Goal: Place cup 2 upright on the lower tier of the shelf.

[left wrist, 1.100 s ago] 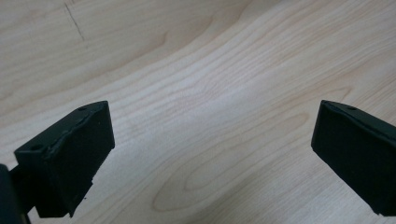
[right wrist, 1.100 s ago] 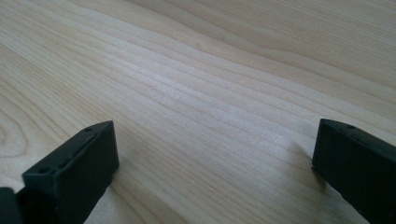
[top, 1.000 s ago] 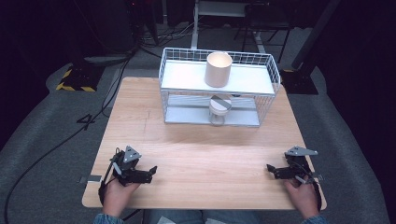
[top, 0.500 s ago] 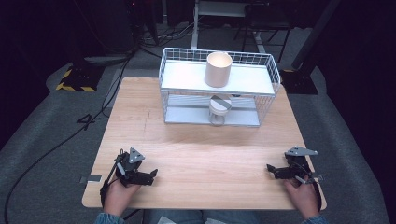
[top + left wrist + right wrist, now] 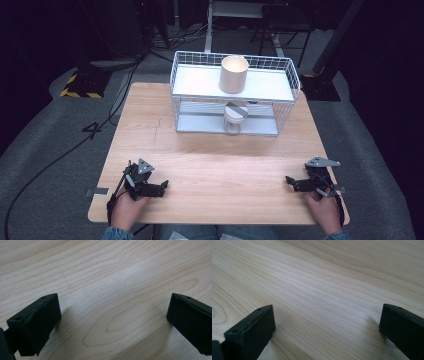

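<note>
Both grippers, left [image 5: 162,186] and right [image 5: 289,179], jaws spread, near table [image 5: 225,165] front edge.

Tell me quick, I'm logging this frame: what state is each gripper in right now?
Left gripper: open, jaws wide apart, holding nothing, low over the table.
Right gripper: open, holding nothing, also low over the table.

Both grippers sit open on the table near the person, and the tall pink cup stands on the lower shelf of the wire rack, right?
Not quite. In the high view the tall pink cup stands on the upper shelf of the wire rack. The left gripper and right gripper are indeed open on the table.
</note>
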Available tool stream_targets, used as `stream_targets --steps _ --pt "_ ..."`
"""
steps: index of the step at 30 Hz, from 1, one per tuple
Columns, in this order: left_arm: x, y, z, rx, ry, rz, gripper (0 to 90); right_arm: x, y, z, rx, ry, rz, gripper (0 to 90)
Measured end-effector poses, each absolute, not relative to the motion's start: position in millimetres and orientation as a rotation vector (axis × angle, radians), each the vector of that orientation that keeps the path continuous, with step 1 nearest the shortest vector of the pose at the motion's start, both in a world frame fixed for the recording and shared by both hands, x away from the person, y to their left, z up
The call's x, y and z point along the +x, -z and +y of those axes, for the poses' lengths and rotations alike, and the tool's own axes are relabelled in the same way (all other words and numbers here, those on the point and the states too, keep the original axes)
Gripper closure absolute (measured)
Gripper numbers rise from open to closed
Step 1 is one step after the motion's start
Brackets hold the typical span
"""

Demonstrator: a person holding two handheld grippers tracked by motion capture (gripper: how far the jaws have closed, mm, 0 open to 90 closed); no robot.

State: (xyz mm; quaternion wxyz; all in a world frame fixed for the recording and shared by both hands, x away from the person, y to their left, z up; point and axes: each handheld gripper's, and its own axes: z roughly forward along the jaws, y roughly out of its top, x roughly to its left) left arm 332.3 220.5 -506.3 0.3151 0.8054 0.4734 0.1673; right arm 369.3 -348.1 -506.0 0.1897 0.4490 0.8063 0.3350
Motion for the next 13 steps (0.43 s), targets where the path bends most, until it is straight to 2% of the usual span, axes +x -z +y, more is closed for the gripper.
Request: stream_targets --steps 13 --pt "336.2 506.2 223.8 2.106 -0.455 1.286 0.0 369.3 506.0 -348.1 1.262 -0.942 2.267 0.3"
